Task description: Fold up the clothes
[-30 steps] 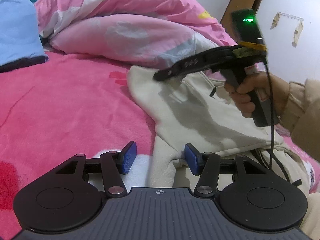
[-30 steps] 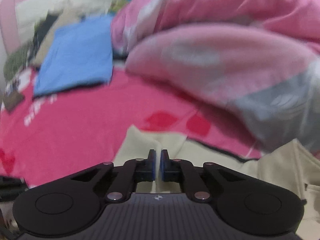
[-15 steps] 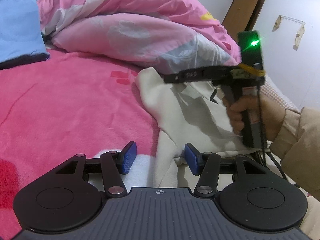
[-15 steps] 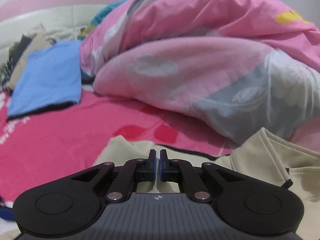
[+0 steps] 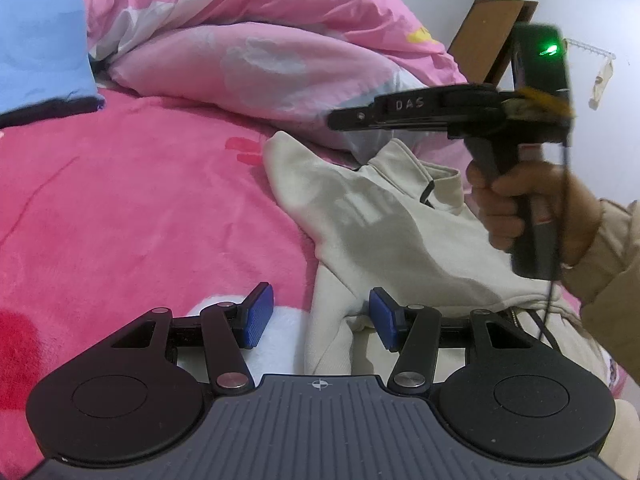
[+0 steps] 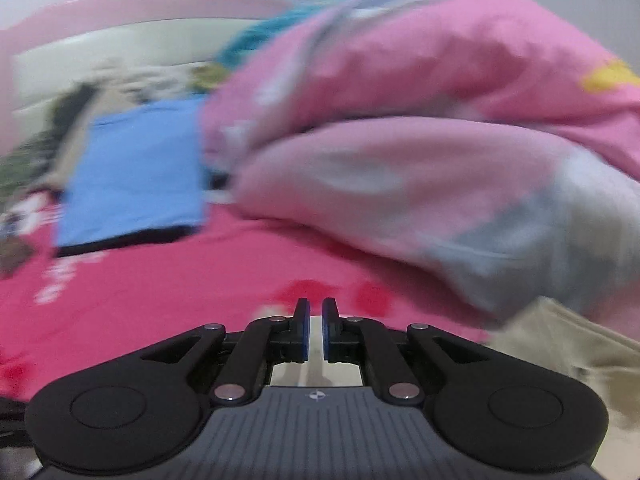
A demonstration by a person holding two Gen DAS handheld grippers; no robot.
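left wrist view is showing the cream sweatshirt (image 5: 384, 236) lying partly spread on the pink bedsheet (image 5: 140, 208), its collar toward the heaped pink duvet (image 5: 256, 52), one edge running down toward the camera. the left gripper (image 5: 321, 317) is standing about half open, its blue pads either side of the garment's near edge and pressing on nothing. the right gripper (image 5: 340, 118), carried in the person's right hand (image 5: 532, 208), is hovering above the collar area, clear of the fabric; seen side-on here, its jaws cannot be read. right wrist view, though blurred, is showing the right gripper (image 6: 316, 330) with only a narrow slit between its pads and nothing gripped between them; cream cloth is showing below. a folded blue garment (image 5: 36, 36) is lying well apart, near the head of the bed.

judgement: the work appears to be sitting between folds, with both tools repositioning and no hold taken. the next move is calling for the right jaws to open over a shoulder or collar edge, and the left to close on the near edge, so that one layer is being lifted cleanly. bunching is the risk.
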